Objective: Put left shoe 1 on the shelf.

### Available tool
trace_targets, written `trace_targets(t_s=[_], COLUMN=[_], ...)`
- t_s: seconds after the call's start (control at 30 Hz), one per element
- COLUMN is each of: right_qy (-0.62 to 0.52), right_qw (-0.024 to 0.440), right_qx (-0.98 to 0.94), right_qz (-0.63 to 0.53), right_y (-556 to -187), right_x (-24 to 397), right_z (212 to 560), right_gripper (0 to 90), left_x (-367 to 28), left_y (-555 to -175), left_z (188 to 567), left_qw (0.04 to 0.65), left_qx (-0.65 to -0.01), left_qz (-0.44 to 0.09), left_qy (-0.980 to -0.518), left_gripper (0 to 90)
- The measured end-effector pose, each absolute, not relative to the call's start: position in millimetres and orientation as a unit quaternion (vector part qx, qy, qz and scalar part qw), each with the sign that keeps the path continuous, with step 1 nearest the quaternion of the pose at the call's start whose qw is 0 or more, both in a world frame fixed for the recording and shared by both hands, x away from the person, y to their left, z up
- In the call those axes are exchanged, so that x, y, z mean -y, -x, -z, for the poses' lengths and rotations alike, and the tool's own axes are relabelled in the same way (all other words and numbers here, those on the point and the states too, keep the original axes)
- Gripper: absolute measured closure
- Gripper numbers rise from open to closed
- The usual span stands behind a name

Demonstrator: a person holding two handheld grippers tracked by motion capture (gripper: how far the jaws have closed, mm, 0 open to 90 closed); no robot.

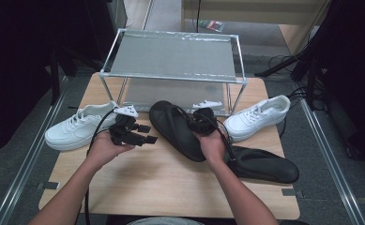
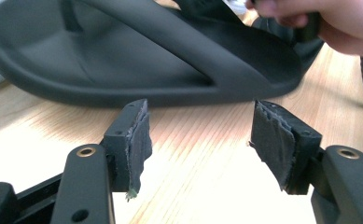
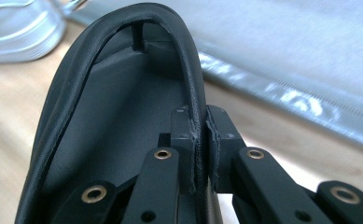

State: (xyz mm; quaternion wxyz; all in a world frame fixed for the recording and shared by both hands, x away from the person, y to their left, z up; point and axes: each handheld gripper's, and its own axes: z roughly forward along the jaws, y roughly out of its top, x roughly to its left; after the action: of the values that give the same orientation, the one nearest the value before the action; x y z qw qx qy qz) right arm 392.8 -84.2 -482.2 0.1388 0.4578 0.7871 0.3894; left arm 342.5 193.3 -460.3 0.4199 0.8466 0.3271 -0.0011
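The right tongs [image 1: 200, 116] are pinched on the strap of a black flip-flop [image 1: 173, 129], the pads squeezing the strap from both sides in the right gripper view [image 3: 198, 140]. That flip-flop [image 3: 123, 116] sits at the centre of the wooden bench [image 1: 161, 183], its toe end pointing toward eleven o'clock and its heel toward five o'clock under the person's right hand [image 1: 213, 145]. In the left gripper view its sole [image 2: 137, 65] looks tilted, the near edge down on the bench [image 2: 193, 154] and the far side raised.

The left tongs [image 1: 140, 133] stand wide apart with nothing between the pads [image 2: 139, 140], pointing toward three o'clock at the flip-flop's side and just short of it. The left hand [image 1: 106, 147] holds them low over the bench, at nine o'clock from the flip-flop.

A second black flip-flop [image 1: 264, 164] lies flat at four o'clock from the first, near the bench's right edge. One white sneaker [image 1: 77, 129] rests at the left, at nine o'clock from the left tongs; another white sneaker [image 1: 257, 117] rests at two o'clock from the right hand. Behind them all, at twelve o'clock, stands a metal-framed shoe rack [image 1: 171, 58] with grey mesh shelves, its lower shelf [image 3: 310, 60] showing beyond the held strap
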Motion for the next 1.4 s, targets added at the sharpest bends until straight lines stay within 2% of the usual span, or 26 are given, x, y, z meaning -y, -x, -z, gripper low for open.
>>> trace_targets(t_s=[0.1, 0.23, 0.67, 0.8, 0.93, 1.1, 1.4], right_qy=[-0.479, -0.494, -0.529, -0.525, -0.53, -0.513, -0.469], right_qw=[0.139, 0.162, 0.184, 0.182, 0.162, 0.153, 0.133], right_qx=[-0.774, -0.762, -0.739, -0.741, -0.735, -0.745, -0.763], right_qz=[-0.39, -0.386, -0.375, -0.377, -0.392, -0.397, -0.424], right_y=[-407.6, -421.5, -451.9, -450.3, -449.0, -440.7, -408.4], right_x=[83.5, 79.2, 61.1, 59.8, 63.9, 68.0, 77.7], right_z=[486.4, 491.5, 507.2, 507.8, 503.6, 494.6, 485.2], right_gripper=[83.9, 83.9, 82.9, 79.2, 66.3, 62.3, 61.3], left_x=[-193.5, -193.8, -192.2, -190.8, -190.0, -191.3, -197.4], left_y=[-343.2, -344.7, -343.9, -343.5, -343.9, -344.7, -352.4], left_z=[460.9, 463.8, 465.2, 466.5, 467.1, 467.4, 458.3], left_qw=[0.422, 0.425, 0.424, 0.422, 0.419, 0.421, 0.432], left_qx=[-0.327, -0.331, -0.318, -0.313, -0.31, -0.312, -0.314], left_qz=[0.005, 0.018, 0.011, 0.008, 0.007, 0.008, 0.009], left_qy=[-0.846, -0.842, -0.848, -0.851, -0.853, -0.852, -0.845], left_gripper=[38.4, 38.5, 41.1, 41.7, 41.9, 41.9, 46.1])
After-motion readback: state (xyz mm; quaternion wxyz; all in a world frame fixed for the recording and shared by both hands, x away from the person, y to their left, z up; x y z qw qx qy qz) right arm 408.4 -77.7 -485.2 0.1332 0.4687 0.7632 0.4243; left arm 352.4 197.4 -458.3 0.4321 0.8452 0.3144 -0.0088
